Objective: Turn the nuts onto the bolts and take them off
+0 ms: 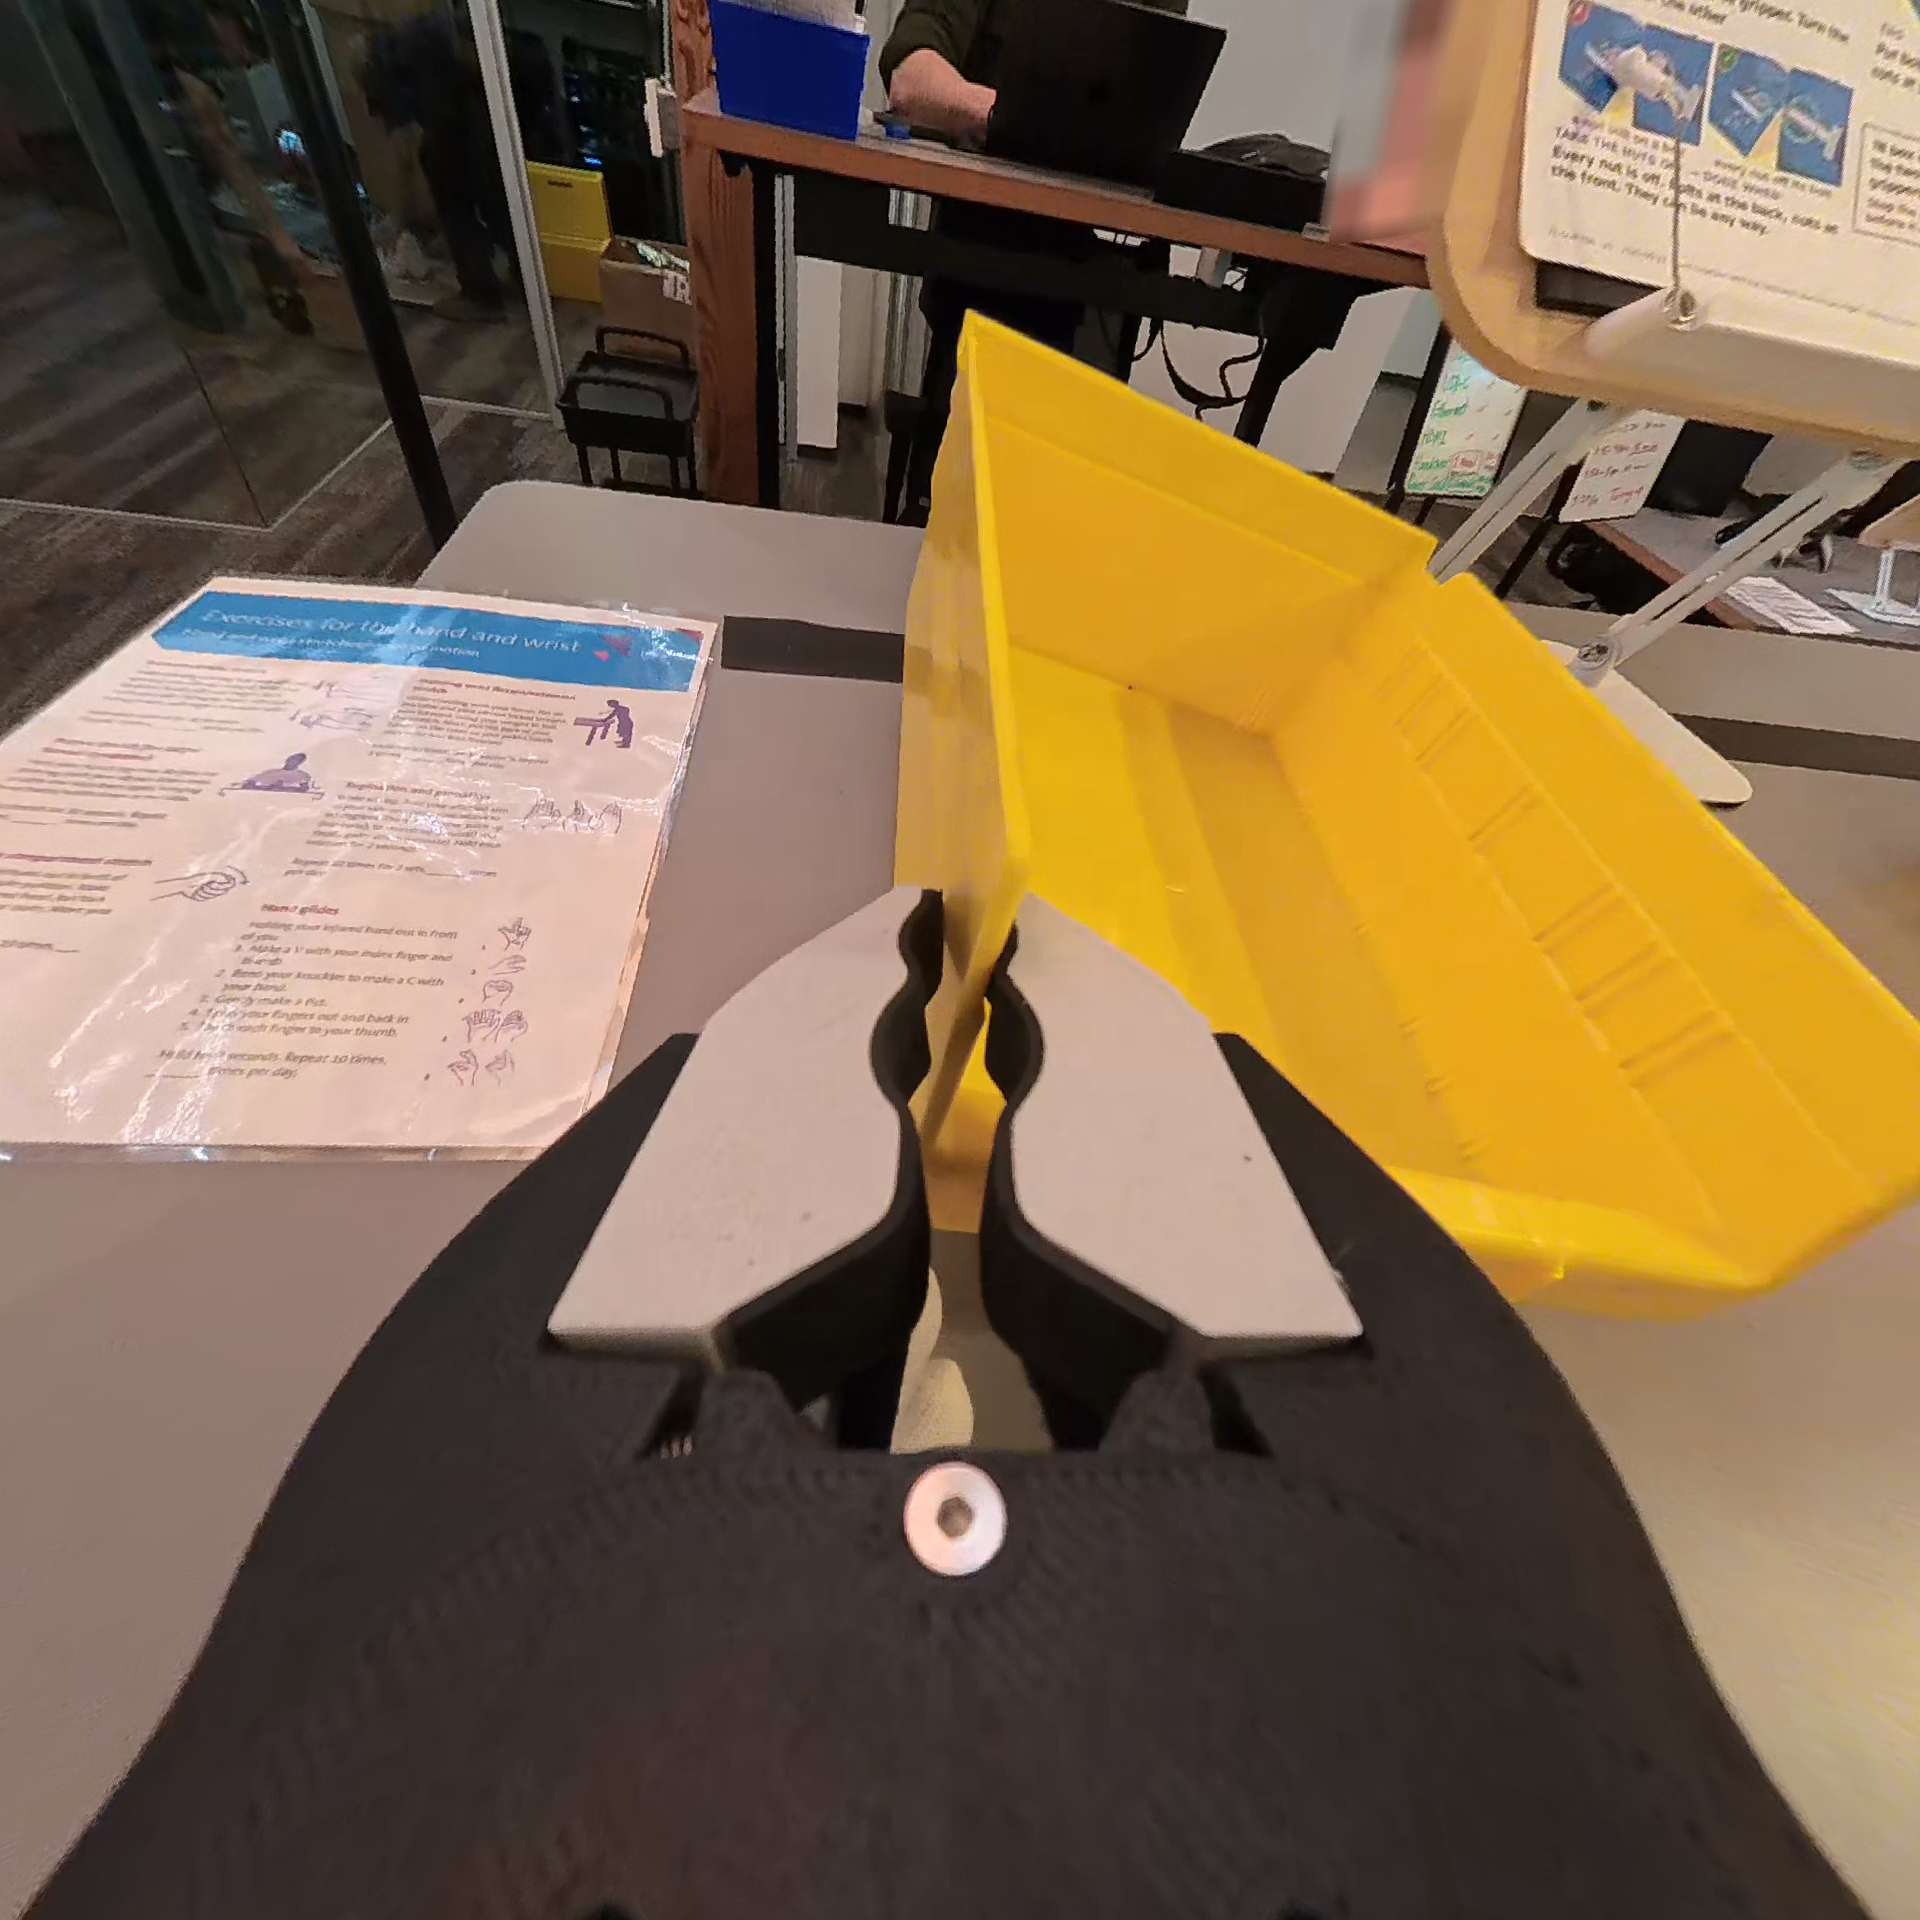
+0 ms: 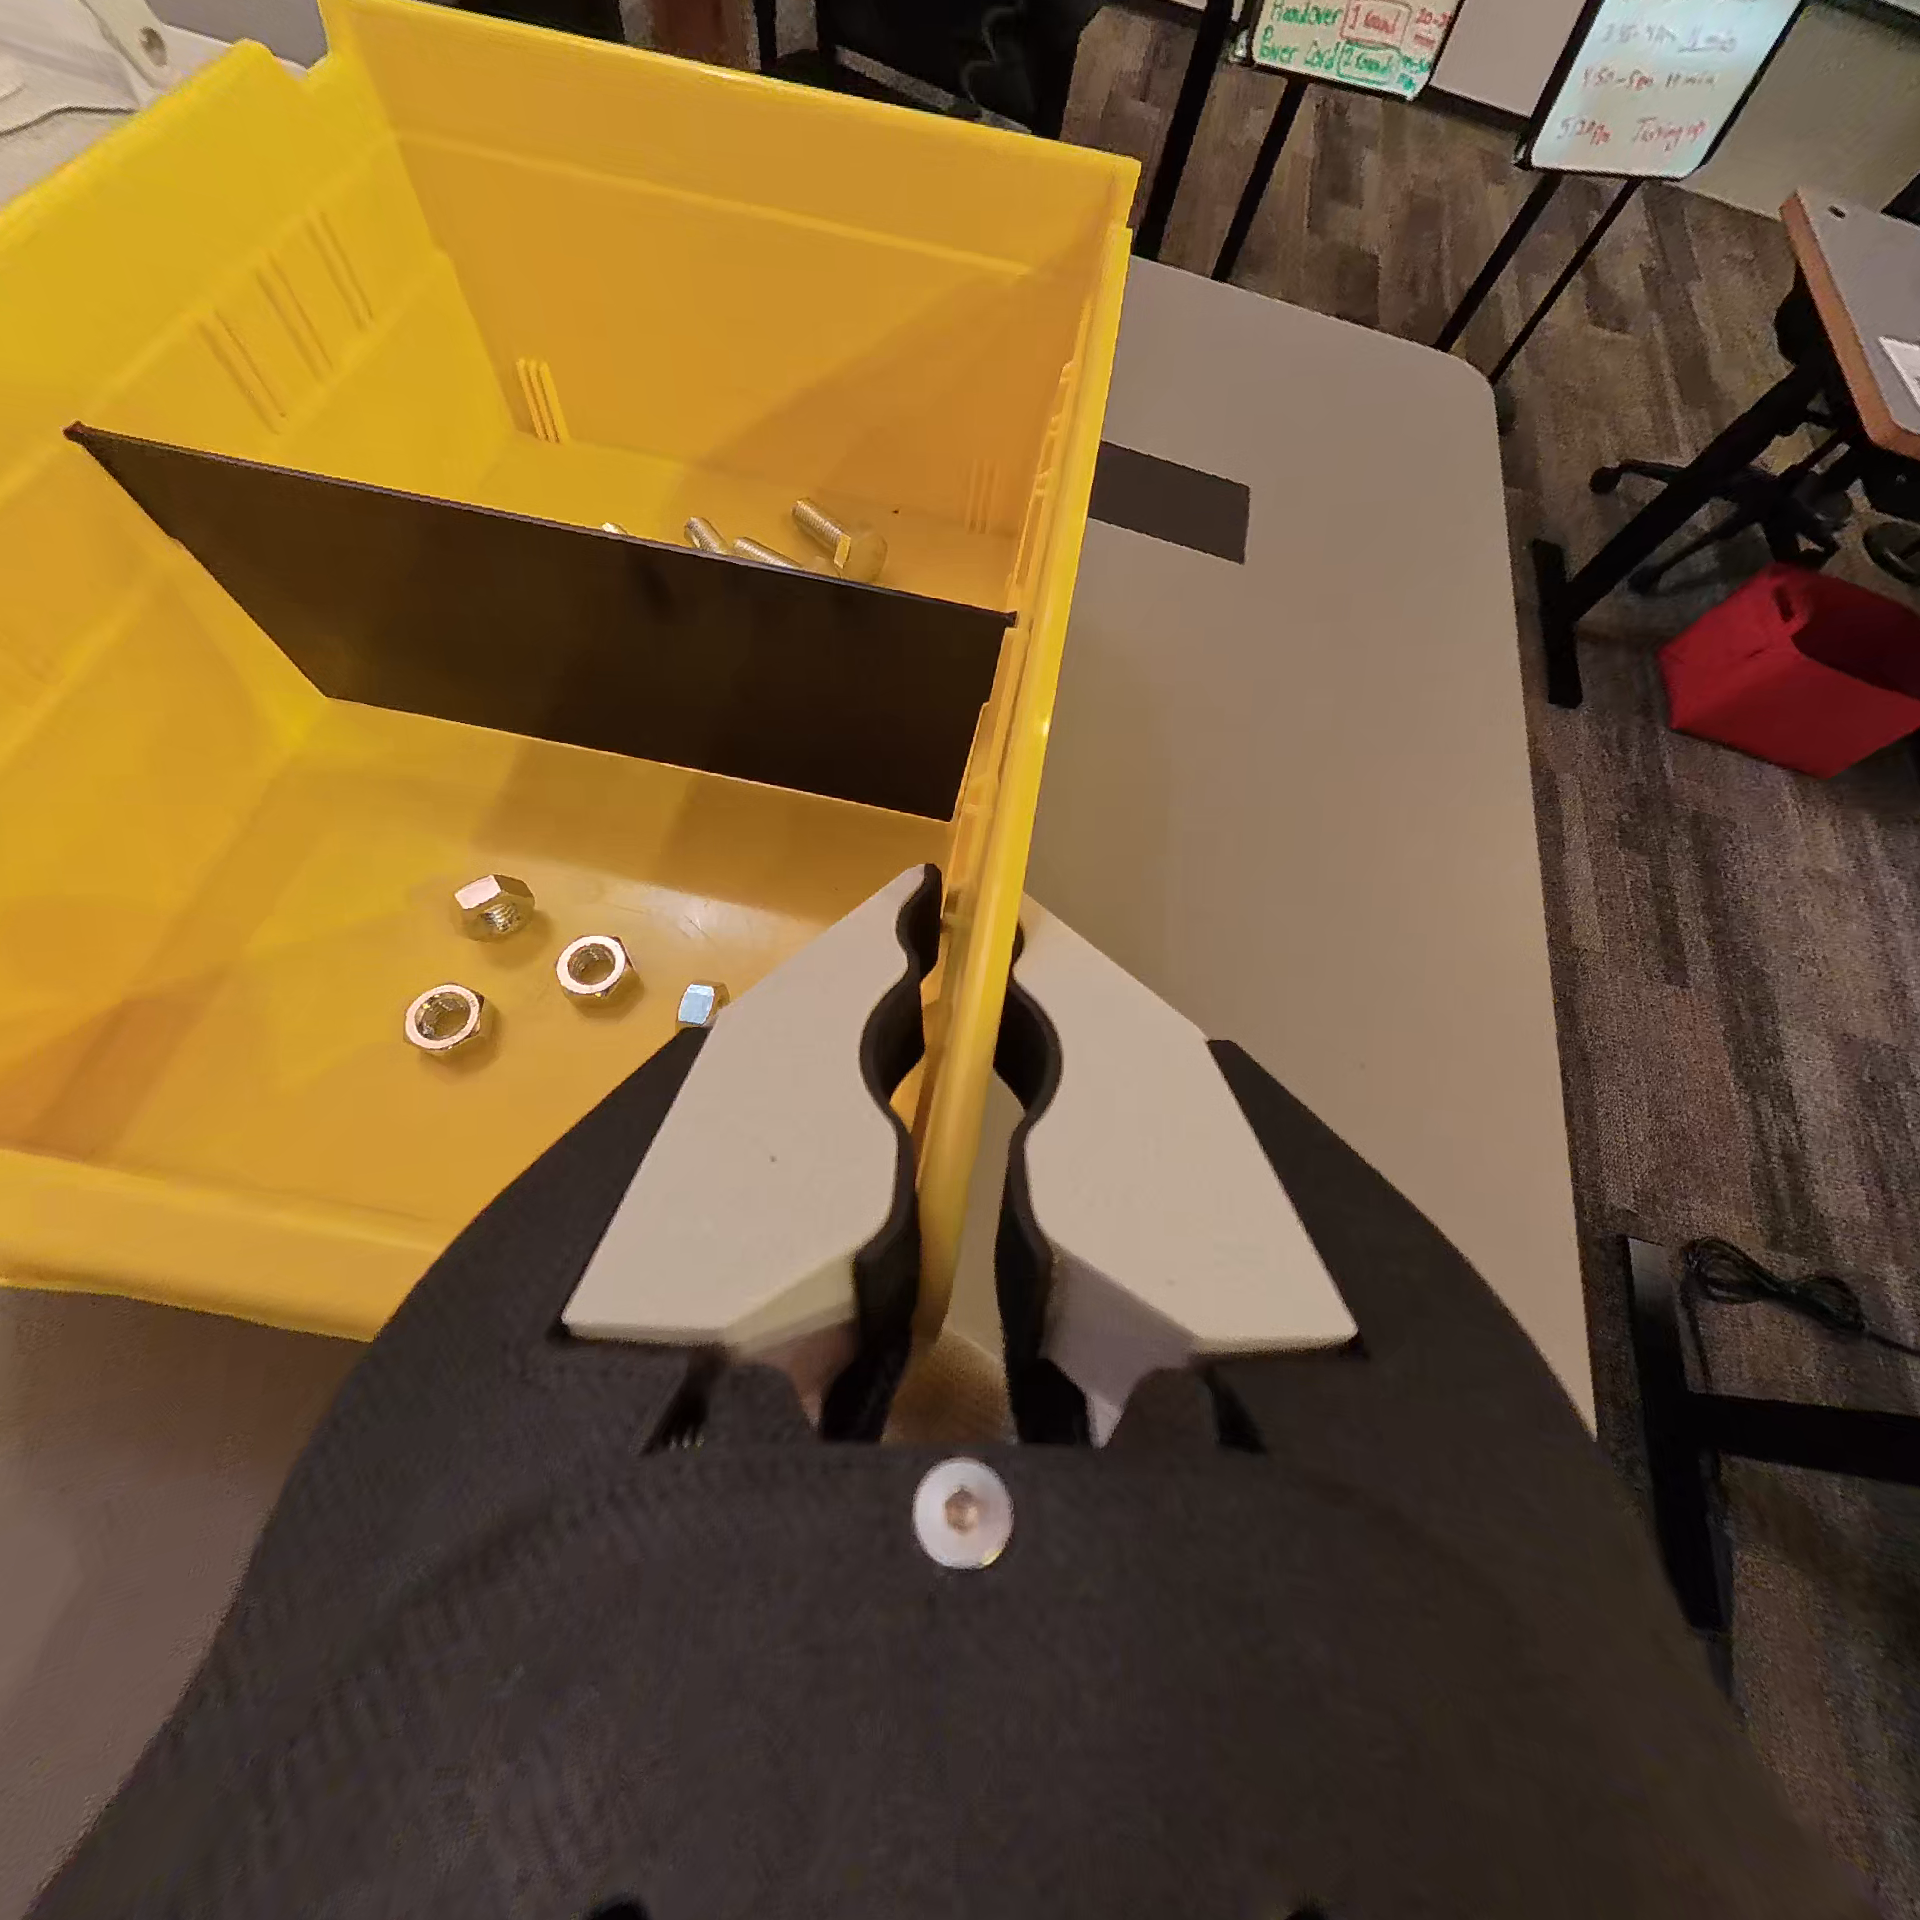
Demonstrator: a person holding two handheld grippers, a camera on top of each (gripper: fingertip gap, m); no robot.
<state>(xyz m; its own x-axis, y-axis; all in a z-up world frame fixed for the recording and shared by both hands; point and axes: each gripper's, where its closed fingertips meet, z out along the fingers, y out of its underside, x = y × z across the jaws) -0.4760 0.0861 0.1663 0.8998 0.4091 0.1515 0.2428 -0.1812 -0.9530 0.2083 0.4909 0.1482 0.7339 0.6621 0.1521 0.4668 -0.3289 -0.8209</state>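
In the left wrist view my left gripper (image 1: 961,925) is shut on the thin left wall of a yellow bin (image 1: 1299,831). That bin sits tilted and its inside looks empty. In the right wrist view my right gripper (image 2: 977,914) is shut on the right wall of a yellow bin (image 2: 727,260) with a black divider (image 2: 582,623). Several silver nuts (image 2: 594,968) lie in the near compartment. Bolts (image 2: 831,535) lie behind the divider, partly hidden. I cannot tell whether the two views show the same bin. Neither gripper shows in the other's view.
A laminated sheet (image 1: 343,852) lies left of the bin on the grey table (image 1: 769,810), near a black tape patch (image 1: 810,646). A board with an instruction sheet (image 1: 1714,156) hangs at upper right. The table edge (image 2: 1538,935) runs right, with a red bin (image 2: 1797,675) on the floor. Across from one pair of fingers to the other is roughly 80 cm.
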